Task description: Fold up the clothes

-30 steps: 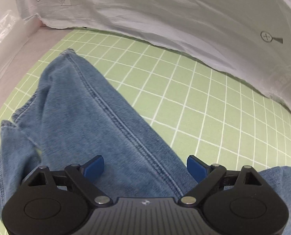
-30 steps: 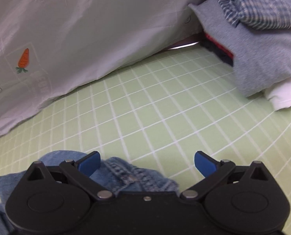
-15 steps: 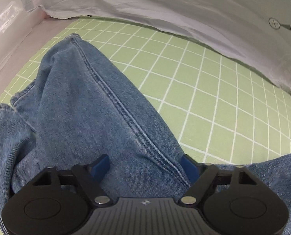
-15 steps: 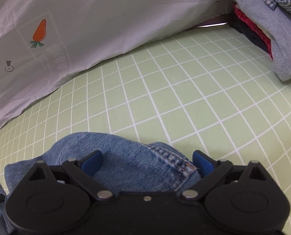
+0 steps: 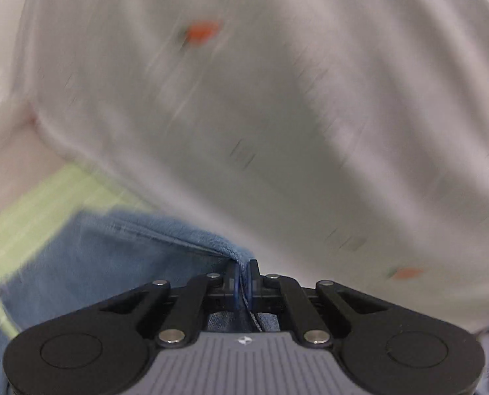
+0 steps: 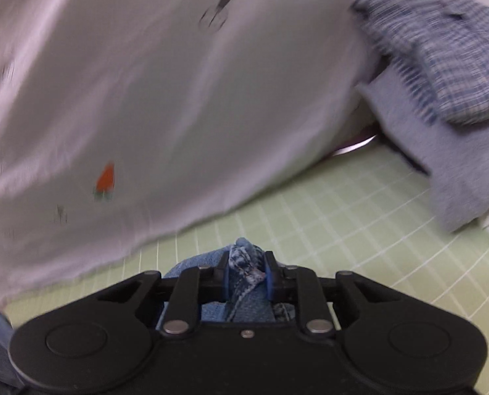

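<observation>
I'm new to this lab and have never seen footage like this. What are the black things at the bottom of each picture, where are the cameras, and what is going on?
Each picture comes from a fisheye camera mounted on a hand-held two-finger tool, looking forward along its jaws; no robot arm is involved. The black linkages are the tools themselves. In the left wrist view, the left gripper has its jaws pinched shut on a fold of the blue denim jeans. In the right wrist view, the right gripper is closing its jaws on a bunched, seamed part of the same jeans. Below lies a green mat with a white grid. Behind hangs a white sheet printed with small carrots, and at right sits a pile of folded clothes topped by a blue checked shirt. Both views are motion-blurred.
</observation>
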Demonstrator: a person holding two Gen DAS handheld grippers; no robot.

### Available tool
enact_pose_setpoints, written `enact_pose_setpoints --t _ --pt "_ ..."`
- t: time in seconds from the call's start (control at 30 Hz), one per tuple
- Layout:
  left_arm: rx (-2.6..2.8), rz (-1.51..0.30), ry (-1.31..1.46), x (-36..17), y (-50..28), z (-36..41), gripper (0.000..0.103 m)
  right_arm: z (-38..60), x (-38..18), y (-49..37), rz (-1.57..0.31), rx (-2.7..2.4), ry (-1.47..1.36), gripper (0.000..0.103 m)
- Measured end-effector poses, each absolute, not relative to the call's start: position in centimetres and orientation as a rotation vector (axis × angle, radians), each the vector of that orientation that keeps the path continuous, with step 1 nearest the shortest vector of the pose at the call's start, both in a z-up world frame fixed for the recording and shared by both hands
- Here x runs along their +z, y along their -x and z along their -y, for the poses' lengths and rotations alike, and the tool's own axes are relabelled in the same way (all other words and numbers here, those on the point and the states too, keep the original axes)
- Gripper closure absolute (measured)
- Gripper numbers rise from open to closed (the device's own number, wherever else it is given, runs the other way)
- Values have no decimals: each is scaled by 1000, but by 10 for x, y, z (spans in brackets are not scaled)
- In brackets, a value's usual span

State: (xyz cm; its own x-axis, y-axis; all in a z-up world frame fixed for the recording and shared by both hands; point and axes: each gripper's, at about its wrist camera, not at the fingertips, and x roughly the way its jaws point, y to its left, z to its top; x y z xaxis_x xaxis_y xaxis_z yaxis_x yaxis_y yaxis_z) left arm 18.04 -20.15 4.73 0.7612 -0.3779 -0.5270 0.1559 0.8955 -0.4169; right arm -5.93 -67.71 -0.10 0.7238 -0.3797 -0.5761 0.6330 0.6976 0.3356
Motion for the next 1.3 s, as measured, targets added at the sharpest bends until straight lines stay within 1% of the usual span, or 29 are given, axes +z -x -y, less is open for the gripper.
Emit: enact_pose_setpoints --t 0.07,0.1,0.17,0.23,0.27,0.33,0.4,0.43,0.47,0.5,0.53,0.57,0.6,0.7,0.87,1.03,1.1,1.13,1.17,1.3 --pt "-357 -524 368 81 -169 199 99 686 19 80 -416 -657 -564 83" --pt "-359 -495 356 89 -163 199 99 690 28 90 -377 -692 -568 83" --pt "-337 -524 339 84 -159 197 98 698 31 104 -368 -731 -573 83" --pt "-282 -644 317 49 -163 196 96 704 27 114 -390 -772 -571 83" --pt "-253 -724 298 28 -163 196 91 707 24 119 -402 -792 -570 82" --pt "-186 -885 274 -16 -160 190 89 709 10 123 -472 -830 -582 80" --pt "-111 -990 228 -49 -145 185 85 708 -3 128 -523 -870 -591 66" --pt "-79 -1016 211 -59 -135 181 79 706 -7 131 -538 -870 -592 63" --pt "-54 -1032 206 -66 -125 175 70 704 -12 134 -552 -870 -592 55" --pt "-33 -1045 214 -71 -116 167 65 699 -16 138 -562 -874 -589 48" --pt "-12 -1058 223 -75 -107 159 56 696 -20 142 -575 -875 -586 44" --pt "4 -1067 230 -78 -99 151 51 692 -23 146 -588 -876 -583 35" --pt "19 -1073 231 -80 -92 142 50 688 -29 149 -610 -880 -583 31" --pt "90 -1082 223 -83 -73 118 43 675 -45 159 -678 -874 -603 31" --pt "149 -1098 279 -85 -53 84 42 653 -63 171 -726 -834 -681 28" --pt "164 -1112 323 -89 -43 79 41 631 -77 176 -777 -816 -700 24" --pt "165 -1114 316 -89 -38 82 36 625 -81 179 -790 -809 -719 22" --pt "174 -1115 316 -89 -36 81 32 624 -82 180 -792 -803 -733 22" --pt "184 -1116 316 -90 -34 80 30 623 -83 182 -793 -800 -743 21" --pt "250 -1106 374 -95 -34 68 30 621 -85 185 -793 -802 -763 20"
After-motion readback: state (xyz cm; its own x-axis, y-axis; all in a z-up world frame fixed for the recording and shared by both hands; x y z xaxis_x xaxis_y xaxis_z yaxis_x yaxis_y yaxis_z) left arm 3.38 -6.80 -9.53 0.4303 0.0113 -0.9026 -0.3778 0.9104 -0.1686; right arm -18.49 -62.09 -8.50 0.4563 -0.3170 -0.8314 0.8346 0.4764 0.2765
